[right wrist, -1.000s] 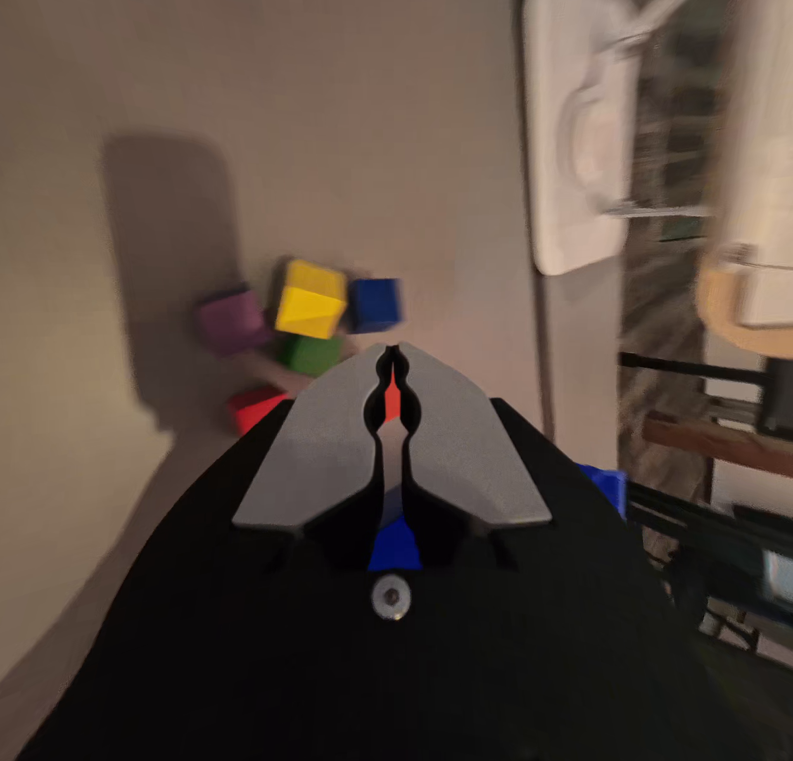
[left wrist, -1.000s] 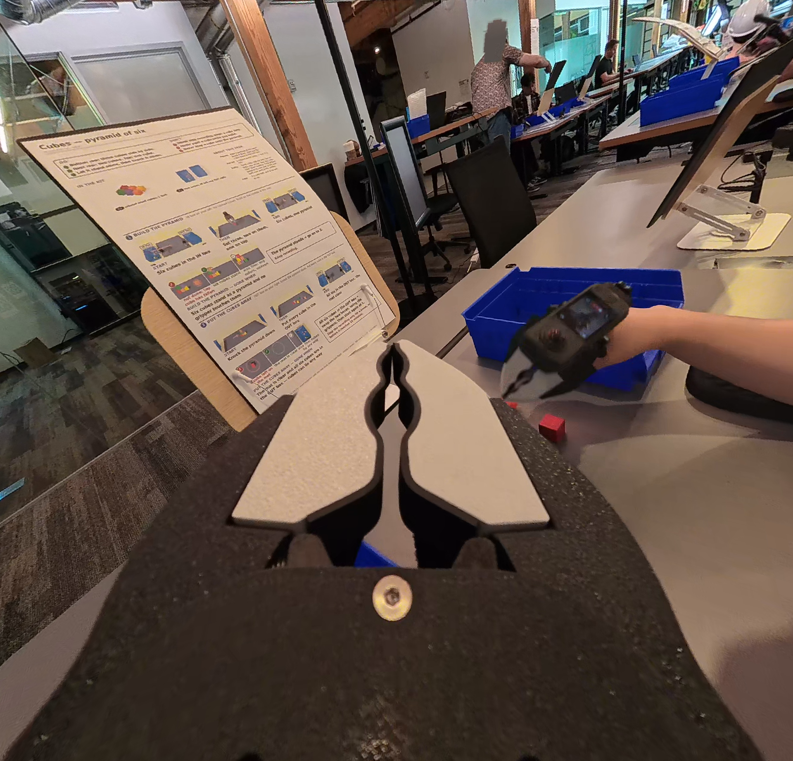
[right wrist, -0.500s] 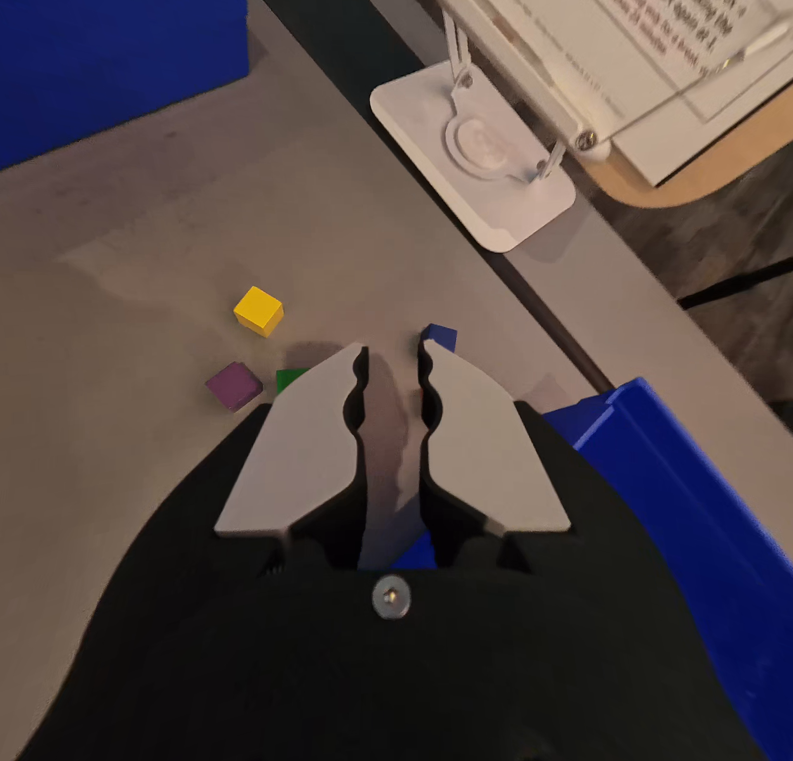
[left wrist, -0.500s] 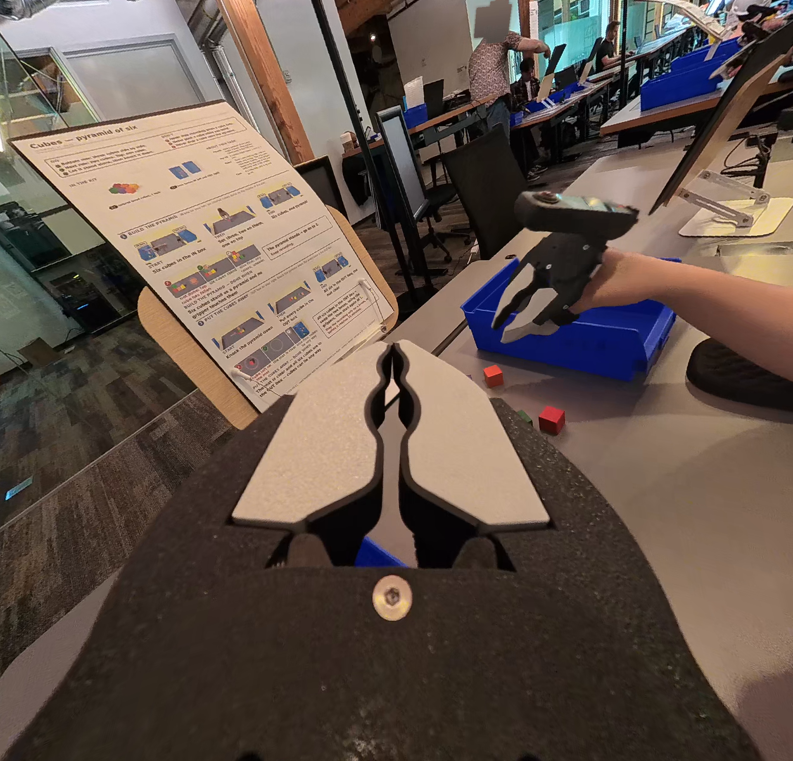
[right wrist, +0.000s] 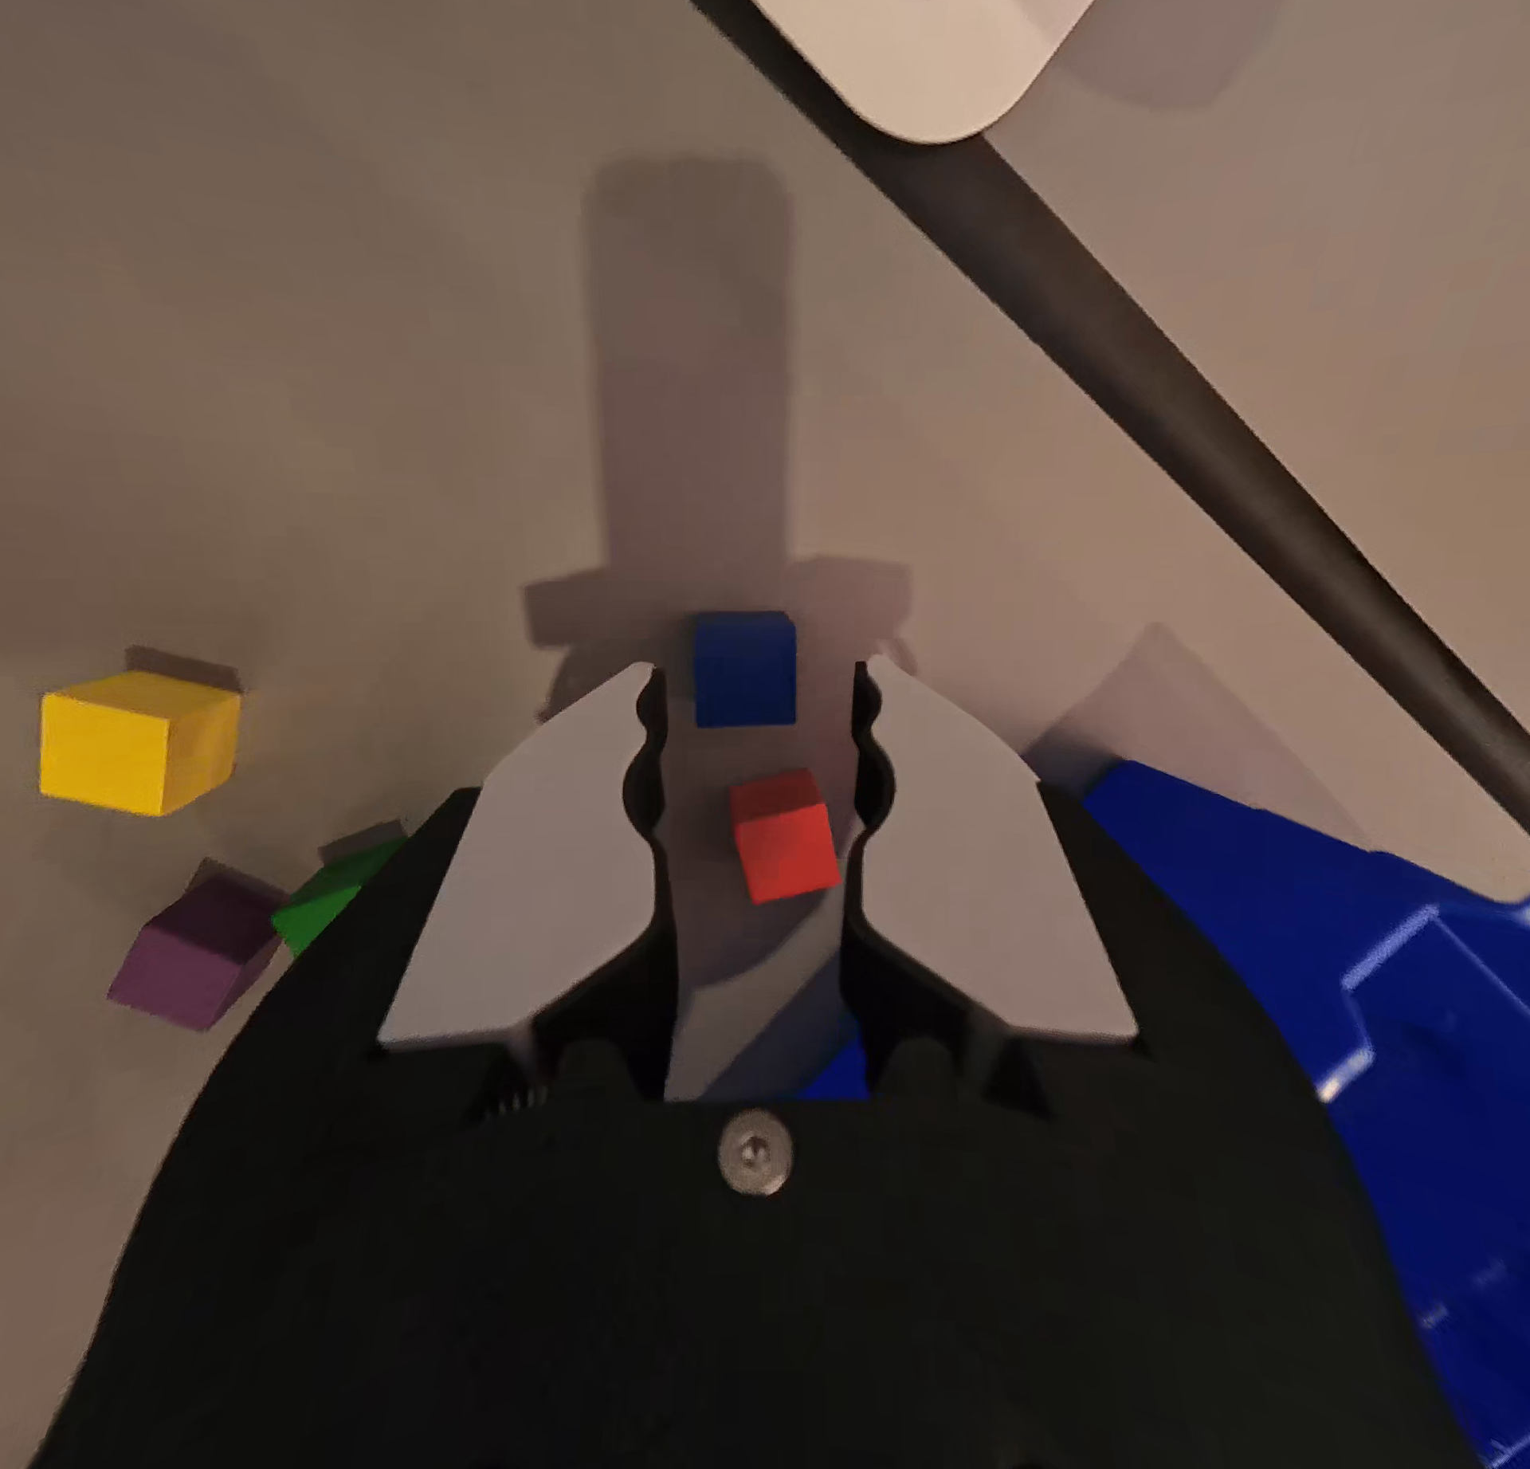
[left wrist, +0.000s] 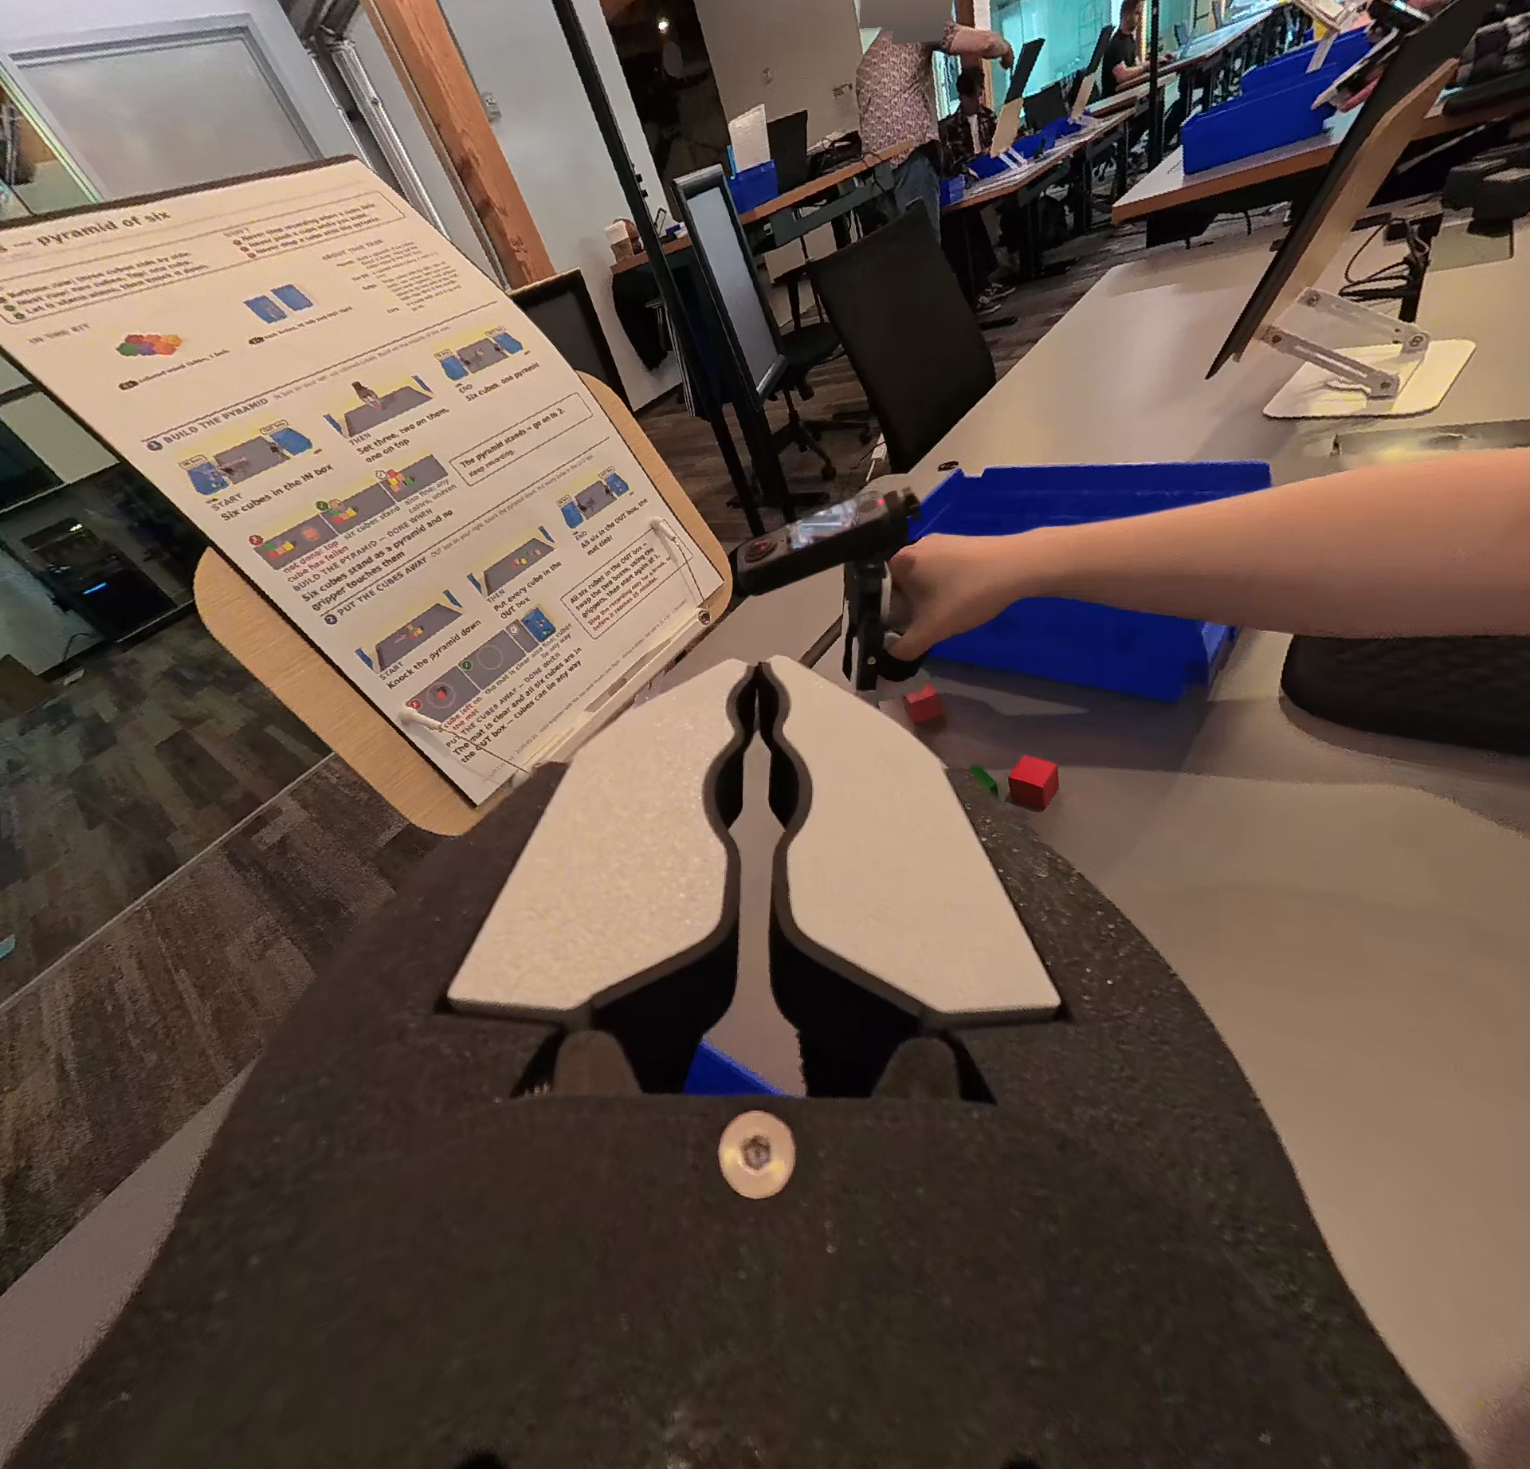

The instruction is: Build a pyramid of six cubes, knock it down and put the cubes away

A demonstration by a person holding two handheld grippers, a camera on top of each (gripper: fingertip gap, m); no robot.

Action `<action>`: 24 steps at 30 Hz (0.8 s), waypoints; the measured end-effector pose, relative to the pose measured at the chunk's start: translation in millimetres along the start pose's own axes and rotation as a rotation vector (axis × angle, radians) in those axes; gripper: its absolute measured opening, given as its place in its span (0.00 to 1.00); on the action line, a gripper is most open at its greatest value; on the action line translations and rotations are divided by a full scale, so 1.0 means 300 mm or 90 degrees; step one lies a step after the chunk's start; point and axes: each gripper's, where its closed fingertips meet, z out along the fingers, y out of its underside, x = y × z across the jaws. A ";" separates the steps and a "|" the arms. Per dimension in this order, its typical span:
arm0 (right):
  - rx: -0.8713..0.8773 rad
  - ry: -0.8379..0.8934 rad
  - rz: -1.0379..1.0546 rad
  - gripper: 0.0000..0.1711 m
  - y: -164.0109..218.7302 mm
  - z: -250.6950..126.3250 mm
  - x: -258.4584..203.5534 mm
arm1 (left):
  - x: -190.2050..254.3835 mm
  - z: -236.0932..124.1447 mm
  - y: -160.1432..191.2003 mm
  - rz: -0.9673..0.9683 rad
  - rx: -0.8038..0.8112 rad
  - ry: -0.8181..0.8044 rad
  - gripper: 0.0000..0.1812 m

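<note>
Pyramid down, cubes scattered near the surface's far edge: right gripper (right wrist: 755, 688), jaws wide and empty, hovers over the red cube (right wrist: 782, 837), judged next to descend and close; left gripper (left wrist: 757, 671) jaws closed, idle.

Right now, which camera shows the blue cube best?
The right wrist view: the blue cube lies on the table just past the open right gripper. In the left wrist view I cannot see it; the left gripper blocks that area.

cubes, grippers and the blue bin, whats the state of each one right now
left gripper: shut, empty
right gripper: open over the cubes
red cube: loose, between the fingers
blue cube: loose, at the fingertips
yellow cube: loose
purple cube: loose, tilted
green cube: partly hidden
blue bin: contents unseen
</note>
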 end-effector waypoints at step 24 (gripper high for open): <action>0.160 0.042 0.230 0.18 0.215 -0.452 0.464 | 0.046 0.050 0.010 0.013 -0.020 0.038 0.00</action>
